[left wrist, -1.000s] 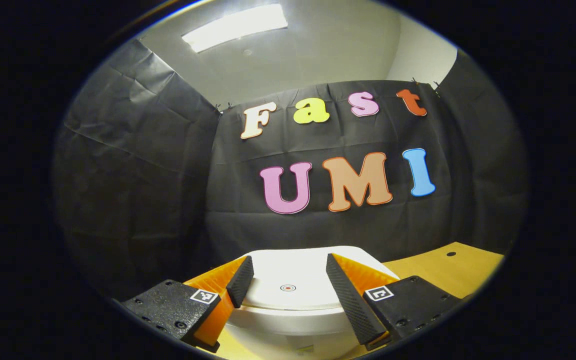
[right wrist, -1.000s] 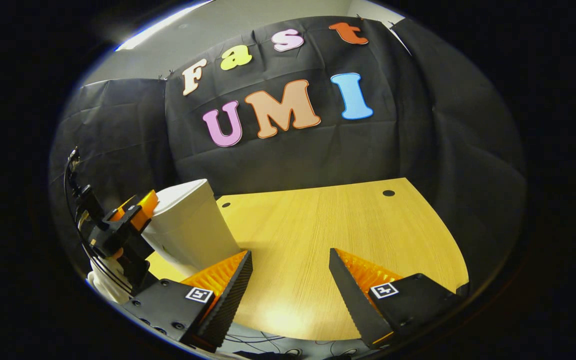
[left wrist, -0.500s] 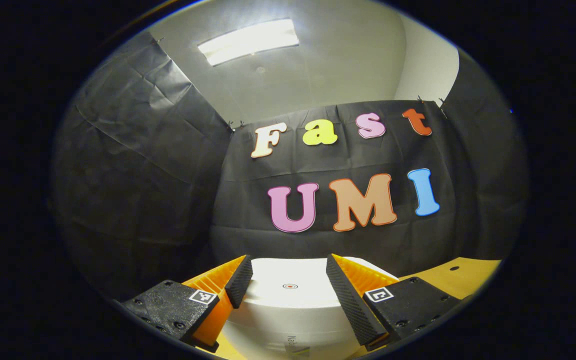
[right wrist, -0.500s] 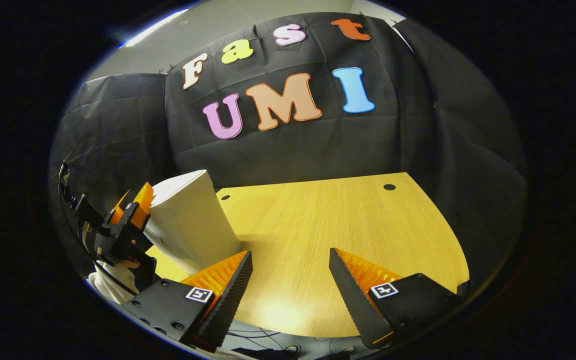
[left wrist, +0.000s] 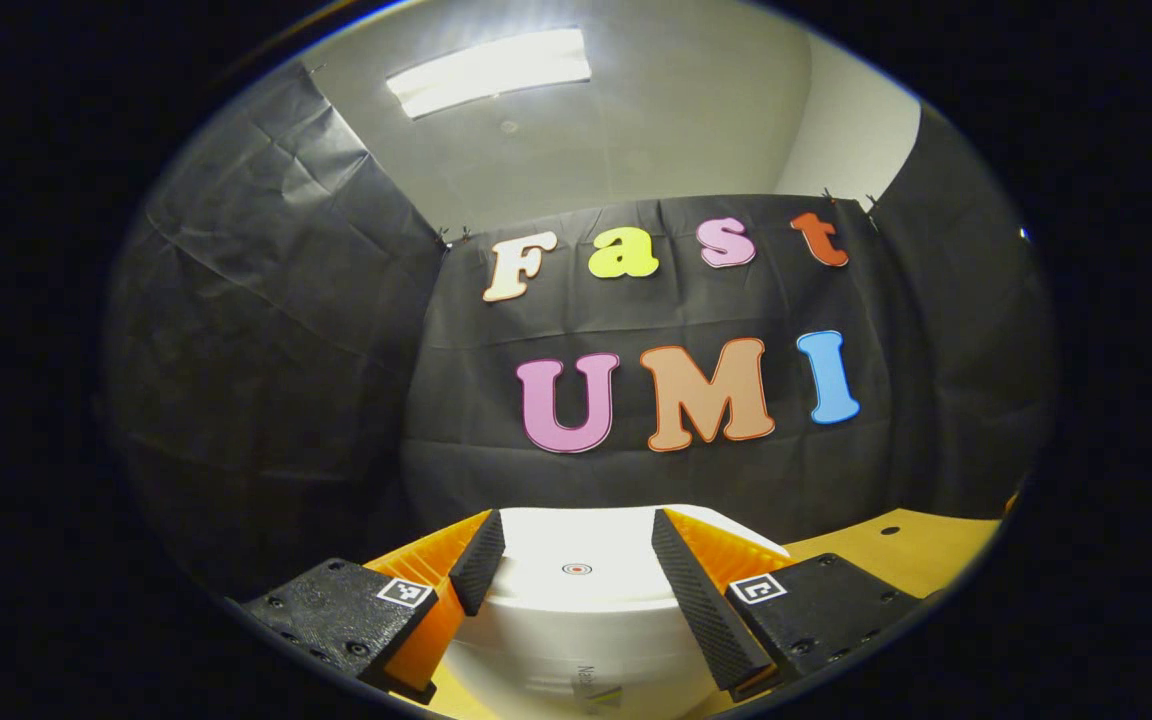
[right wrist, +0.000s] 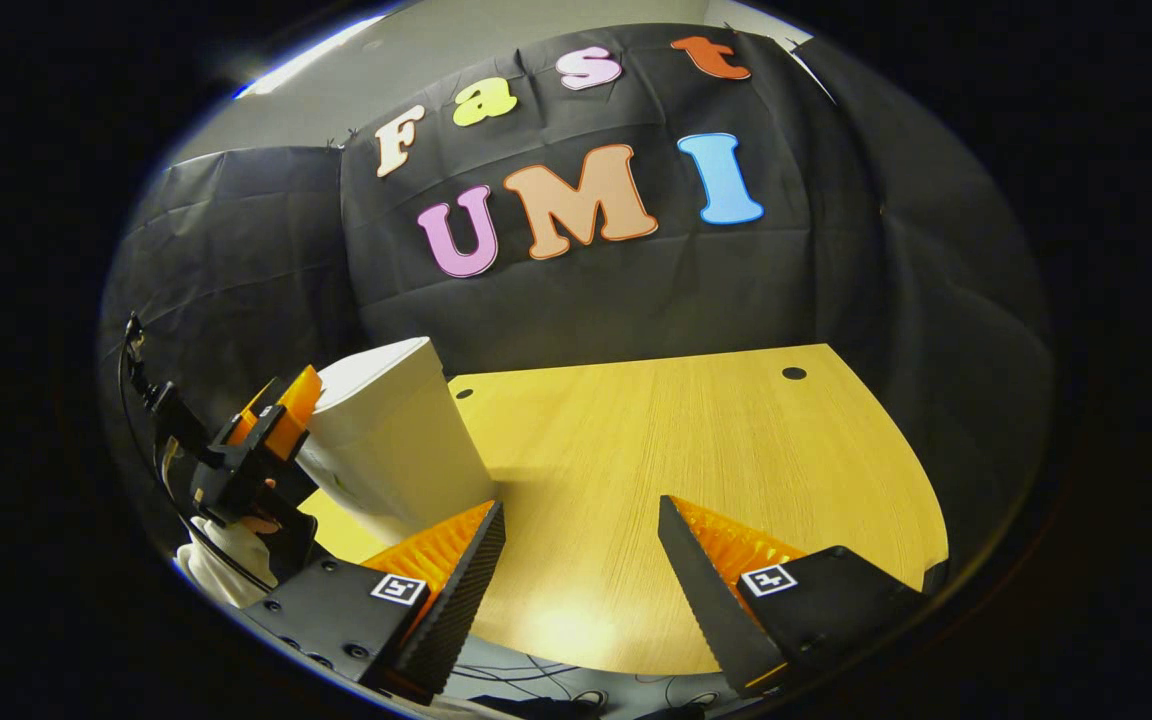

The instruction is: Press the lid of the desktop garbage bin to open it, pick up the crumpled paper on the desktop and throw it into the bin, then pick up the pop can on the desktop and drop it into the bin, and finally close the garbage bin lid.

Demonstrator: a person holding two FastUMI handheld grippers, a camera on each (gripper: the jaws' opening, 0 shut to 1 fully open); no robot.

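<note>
The white desktop bin [left wrist: 576,640] stands right in front of my left gripper [left wrist: 576,520], its flat lid [left wrist: 576,555] down, with a small round mark at its middle. The left gripper's fingers are open and straddle the lid's near edge at lid height; whether they touch it I cannot tell. In the right gripper view the bin [right wrist: 386,440] stands at the table's left, with the left gripper [right wrist: 271,430] against its left side near the top. My right gripper [right wrist: 580,503] is open, with nothing in it, above the table's near edge.
The wooden table [right wrist: 686,450] stretches to the right of the bin, with two small round holes [right wrist: 794,373] near its far edge. A hand [right wrist: 231,560] holds the left gripper. Cables [right wrist: 536,690] hang below the table's front edge. Black cloth walls the booth.
The left gripper has tipped up and dropped slightly, so I see the lid more edge-on and more of the bin's front. The right gripper has barely shifted.
</note>
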